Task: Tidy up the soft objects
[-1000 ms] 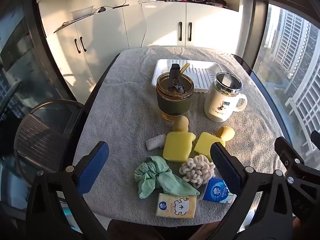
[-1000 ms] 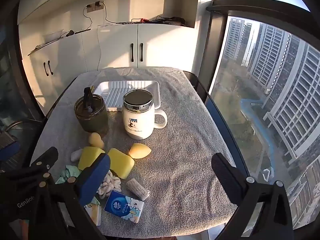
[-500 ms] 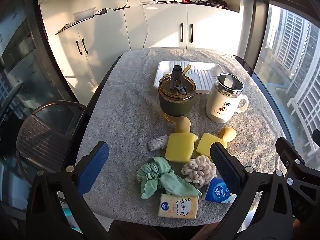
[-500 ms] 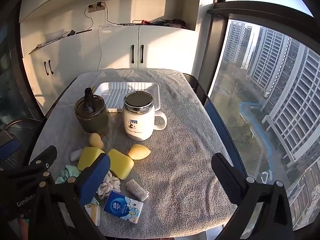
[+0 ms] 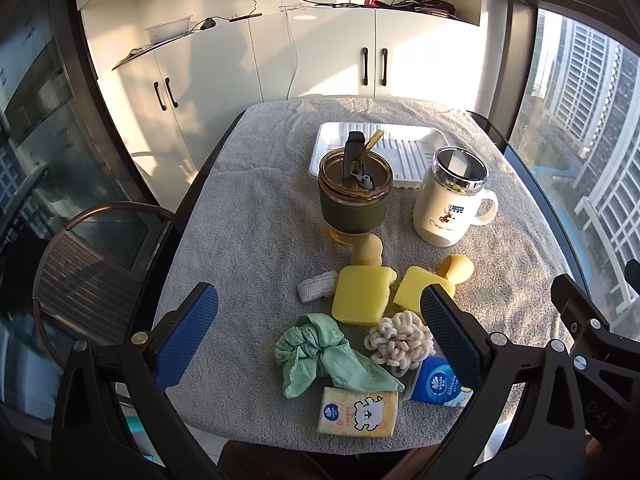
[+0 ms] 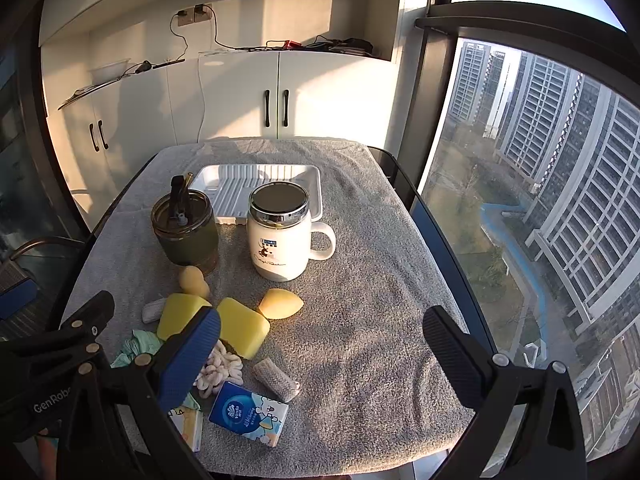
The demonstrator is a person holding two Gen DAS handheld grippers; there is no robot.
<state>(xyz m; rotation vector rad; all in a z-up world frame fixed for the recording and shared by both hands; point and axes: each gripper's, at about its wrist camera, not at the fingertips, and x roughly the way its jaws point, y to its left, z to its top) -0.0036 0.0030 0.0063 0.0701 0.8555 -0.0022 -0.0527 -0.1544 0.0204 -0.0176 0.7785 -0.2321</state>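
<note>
Soft things lie at the near end of the grey towel-covered table (image 5: pixel 248 240): two yellow sponges (image 5: pixel 362 296) (image 6: pixel 242 326), two beige makeup sponges (image 5: pixel 368 250) (image 6: pixel 280 304), a green scrunchie (image 5: pixel 320 354), a cream knitted scrunchie (image 5: pixel 400 342), two grey rolled bands (image 5: pixel 318 292) (image 6: pixel 276 380), a yellow tissue pack (image 5: pixel 358 412) and a blue tissue pack (image 6: pixel 248 412). My left gripper (image 5: pixel 316 332) is open above the pile. My right gripper (image 6: pixel 320 344) is open above the near edge, to the right of the pile.
A white ribbed tray (image 5: pixel 384 152) lies at the far middle. A green glass tumbler with a straw (image 5: pixel 354 200) and a white lidded mug (image 5: pixel 450 204) stand in front of it. A chair (image 5: pixel 88 276) is left of the table. Windows are on the right.
Both views have shifted slightly; the objects have not moved and both grippers stay open.
</note>
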